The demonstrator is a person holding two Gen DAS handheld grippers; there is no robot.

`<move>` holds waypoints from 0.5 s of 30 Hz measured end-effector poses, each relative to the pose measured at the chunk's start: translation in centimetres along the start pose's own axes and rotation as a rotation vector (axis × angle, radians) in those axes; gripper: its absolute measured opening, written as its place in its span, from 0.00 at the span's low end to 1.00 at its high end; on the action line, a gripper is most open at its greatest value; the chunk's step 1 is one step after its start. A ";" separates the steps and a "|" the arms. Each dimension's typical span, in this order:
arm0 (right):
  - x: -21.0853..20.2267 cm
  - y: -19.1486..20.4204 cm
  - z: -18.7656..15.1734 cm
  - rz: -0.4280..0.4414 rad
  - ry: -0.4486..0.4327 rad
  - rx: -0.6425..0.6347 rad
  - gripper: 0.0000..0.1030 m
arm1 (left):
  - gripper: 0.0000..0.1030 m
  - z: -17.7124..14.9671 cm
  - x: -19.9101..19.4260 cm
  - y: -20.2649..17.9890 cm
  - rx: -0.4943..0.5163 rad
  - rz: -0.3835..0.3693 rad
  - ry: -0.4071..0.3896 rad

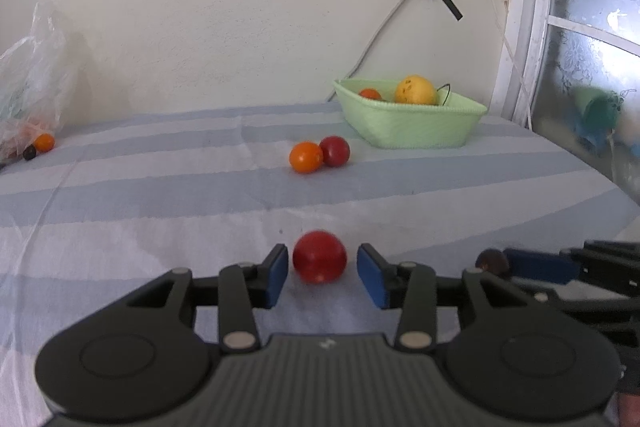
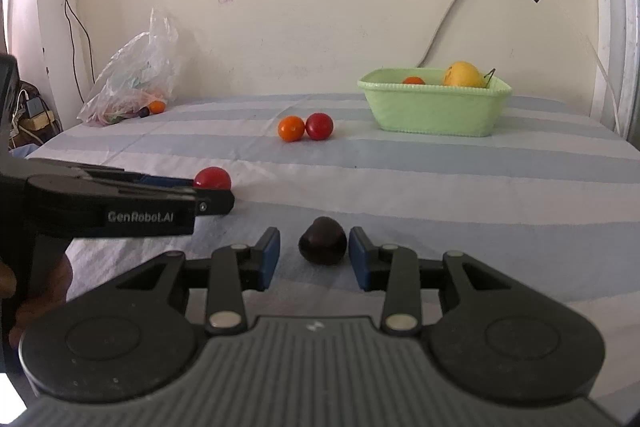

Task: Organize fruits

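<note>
"GenRobot.AI" in white letters on the side of the black plastic left gripper (image 2: 224, 197), seen from the right wrist view. No other readable text.

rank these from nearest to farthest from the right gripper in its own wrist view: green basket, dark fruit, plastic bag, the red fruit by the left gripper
1. dark fruit, between the right gripper fingers, pads not touching it
2. red fruit, left, at the left gripper tip
3. green basket, far right, and plastic bag, far left against the wall: too close to call
</note>
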State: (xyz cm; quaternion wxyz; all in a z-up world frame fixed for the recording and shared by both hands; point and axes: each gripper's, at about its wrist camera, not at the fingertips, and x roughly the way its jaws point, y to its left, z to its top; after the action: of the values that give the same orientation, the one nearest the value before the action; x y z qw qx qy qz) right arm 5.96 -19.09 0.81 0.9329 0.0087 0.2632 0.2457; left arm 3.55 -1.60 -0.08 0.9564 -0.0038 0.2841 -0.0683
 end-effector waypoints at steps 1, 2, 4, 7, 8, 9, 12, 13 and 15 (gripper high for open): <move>0.0 0.0 0.0 0.000 0.000 0.000 0.40 | 0.38 0.1 0.1 0.0 0.002 -0.003 0.004; 0.0 0.0 0.0 0.000 0.000 0.000 0.40 | 0.38 0.1 0.2 -0.1 0.002 -0.009 0.010; 0.0 0.0 0.0 -0.001 0.000 0.000 0.40 | 0.38 0.1 0.3 -0.1 0.008 -0.013 0.011; 0.0 -0.1 0.0 -0.001 0.005 0.002 0.40 | 0.36 0.2 0.6 0.0 0.005 -0.019 0.022; 0.0 -0.1 0.0 -0.001 0.006 0.001 0.40 | 0.31 0.2 0.7 0.1 0.001 -0.023 0.028; 0.1 -0.1 0.0 -0.002 0.006 0.001 0.39 | 0.29 0.2 0.8 0.1 -0.004 -0.027 0.030; 0.1 -0.1 0.0 -0.005 0.010 0.003 0.39 | 0.29 0.0 0.5 0.1 -0.014 -0.036 0.026; 0.1 -0.1 0.0 -0.006 0.009 0.001 0.38 | 0.29 -0.1 0.4 0.0 -0.013 -0.039 0.025; 0.1 0.0 -0.1 -0.015 0.007 -0.002 0.35 | 0.29 -0.4 0.1 -0.3 -0.004 -0.044 0.022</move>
State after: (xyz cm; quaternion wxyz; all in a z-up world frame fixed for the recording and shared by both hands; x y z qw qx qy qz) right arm 6.02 -19.09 0.69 0.9338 0.0050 0.2666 0.2388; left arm 3.35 -1.91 -0.43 0.9514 -0.0113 0.2946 -0.0886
